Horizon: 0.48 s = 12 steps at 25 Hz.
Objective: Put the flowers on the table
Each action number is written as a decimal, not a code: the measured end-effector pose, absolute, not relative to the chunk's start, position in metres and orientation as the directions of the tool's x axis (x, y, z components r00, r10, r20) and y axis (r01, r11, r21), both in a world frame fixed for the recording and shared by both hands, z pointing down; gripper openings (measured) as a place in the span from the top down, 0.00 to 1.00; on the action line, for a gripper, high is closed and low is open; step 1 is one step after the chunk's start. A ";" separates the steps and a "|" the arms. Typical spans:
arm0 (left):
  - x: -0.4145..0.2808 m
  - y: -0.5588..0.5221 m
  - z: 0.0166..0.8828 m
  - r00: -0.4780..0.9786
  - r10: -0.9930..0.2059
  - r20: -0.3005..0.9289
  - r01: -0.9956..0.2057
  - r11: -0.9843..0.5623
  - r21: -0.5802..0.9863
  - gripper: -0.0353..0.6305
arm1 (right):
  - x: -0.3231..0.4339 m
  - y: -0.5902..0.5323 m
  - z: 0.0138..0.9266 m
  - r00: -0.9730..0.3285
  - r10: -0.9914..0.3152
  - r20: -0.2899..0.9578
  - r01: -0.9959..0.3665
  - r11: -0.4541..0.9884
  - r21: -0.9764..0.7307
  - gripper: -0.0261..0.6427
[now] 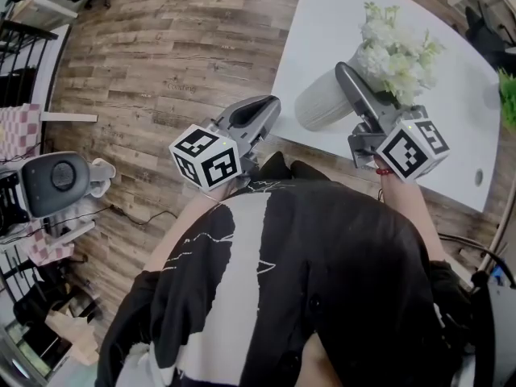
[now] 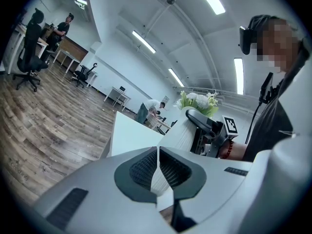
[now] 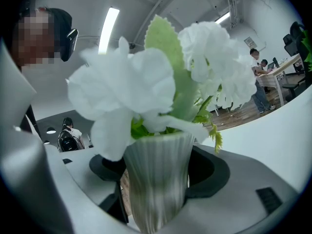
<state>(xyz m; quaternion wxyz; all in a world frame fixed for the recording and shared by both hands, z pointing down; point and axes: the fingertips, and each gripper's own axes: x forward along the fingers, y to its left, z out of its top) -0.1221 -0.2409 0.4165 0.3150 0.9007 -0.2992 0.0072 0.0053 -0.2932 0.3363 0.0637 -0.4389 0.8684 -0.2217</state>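
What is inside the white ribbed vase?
White flowers and green leaves stick out of the mouth of the vase. Their stems, and whether the vase holds water, are hidden by its wall.

Black-white shirt (image 1: 322, 289); red bead bracelet (image 1: 384, 170); grey left gripper (image 1: 266, 107), right gripper (image 1: 345, 75).

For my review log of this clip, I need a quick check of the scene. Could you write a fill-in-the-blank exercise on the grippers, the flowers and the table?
1. The right gripper is clamped on the vase of ____ flowers.
2. The left gripper, its jaws together, holds ____.
3. The table stands on a ____ floor.

Missing words: white; nothing; wooden.
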 end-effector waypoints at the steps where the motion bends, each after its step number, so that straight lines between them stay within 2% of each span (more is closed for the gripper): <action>1: -0.125 -0.239 0.418 0.822 -0.534 0.200 -0.542 -0.624 0.563 0.91 | 0.002 -0.291 0.337 -0.608 -0.789 0.083 -0.734 0.520 -0.437 0.43; 12: -0.124 -0.239 0.416 0.815 -0.545 0.195 -0.548 -0.617 0.564 0.91 | -0.012 -0.282 0.334 -0.636 -0.768 0.077 -0.734 0.571 -0.367 0.43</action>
